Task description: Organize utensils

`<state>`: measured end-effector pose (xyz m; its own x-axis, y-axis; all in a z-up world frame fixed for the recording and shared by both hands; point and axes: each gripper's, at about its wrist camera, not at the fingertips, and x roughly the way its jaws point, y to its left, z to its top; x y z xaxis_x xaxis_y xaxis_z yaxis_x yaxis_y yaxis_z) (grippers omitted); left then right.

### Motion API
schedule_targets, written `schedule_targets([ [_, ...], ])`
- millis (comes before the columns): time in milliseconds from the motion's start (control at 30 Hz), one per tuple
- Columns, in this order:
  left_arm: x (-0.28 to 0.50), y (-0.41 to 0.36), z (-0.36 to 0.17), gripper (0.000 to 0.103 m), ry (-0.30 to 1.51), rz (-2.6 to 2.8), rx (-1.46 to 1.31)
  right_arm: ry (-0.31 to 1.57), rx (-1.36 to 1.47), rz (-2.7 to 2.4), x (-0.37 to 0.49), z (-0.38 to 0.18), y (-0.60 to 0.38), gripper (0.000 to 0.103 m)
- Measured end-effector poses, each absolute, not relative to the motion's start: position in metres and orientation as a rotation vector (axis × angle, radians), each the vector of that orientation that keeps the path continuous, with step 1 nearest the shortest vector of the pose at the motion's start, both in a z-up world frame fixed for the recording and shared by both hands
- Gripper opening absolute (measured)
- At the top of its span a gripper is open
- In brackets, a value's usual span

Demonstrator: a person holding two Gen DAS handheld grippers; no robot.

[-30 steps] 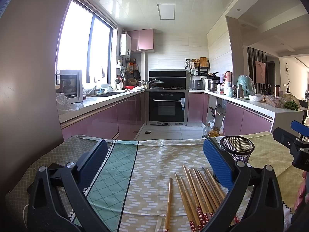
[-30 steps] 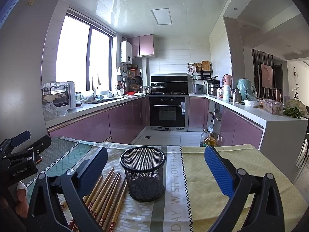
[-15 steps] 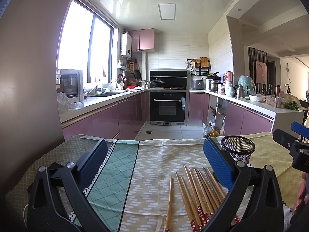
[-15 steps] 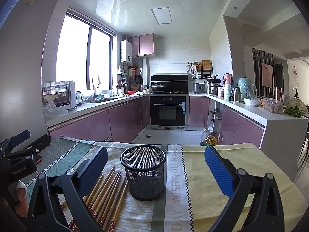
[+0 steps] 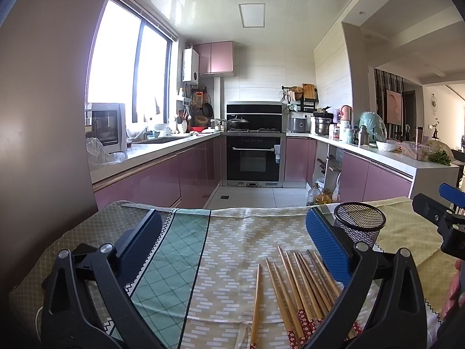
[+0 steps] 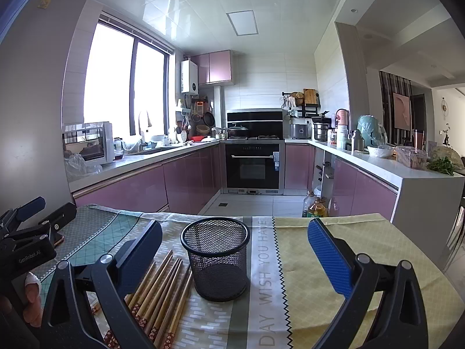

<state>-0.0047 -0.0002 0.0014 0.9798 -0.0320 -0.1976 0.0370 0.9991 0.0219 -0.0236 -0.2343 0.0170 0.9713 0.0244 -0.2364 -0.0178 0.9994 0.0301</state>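
Both the left gripper (image 5: 232,250) and right gripper (image 6: 235,250) are wide open; the left should descend over one bamboo chopstick (image 5: 256,299) ahead, avoiding the mesh cup (image 6: 215,257).

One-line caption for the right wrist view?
Open right tongs hover over an empty mesh cup beside chopsticks on the tablecloth.

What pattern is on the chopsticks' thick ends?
Dark red with small pale flowers on the chopsticks, clearest in the right wrist view.
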Motion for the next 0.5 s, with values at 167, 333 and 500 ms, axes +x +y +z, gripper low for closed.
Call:
schedule_targets([
  [167,-0.0053,-0.0003,0.0012,0.098,0.199,-0.034,0.025,0.241,0.029,0.020,-0.0234,0.0164,-0.2348,0.097],
  [333,-0.0054,0.0001,0.0013,0.098,0.200,-0.036,0.024,0.242,0.033,0.019,-0.0241,0.0150,-0.2362,0.097],
  [500,-0.0047,0.0000,0.0012,0.098,0.198,-0.035,0.024,0.242,0.032,0.018,-0.0236,0.0147,-0.2357,0.097],
])
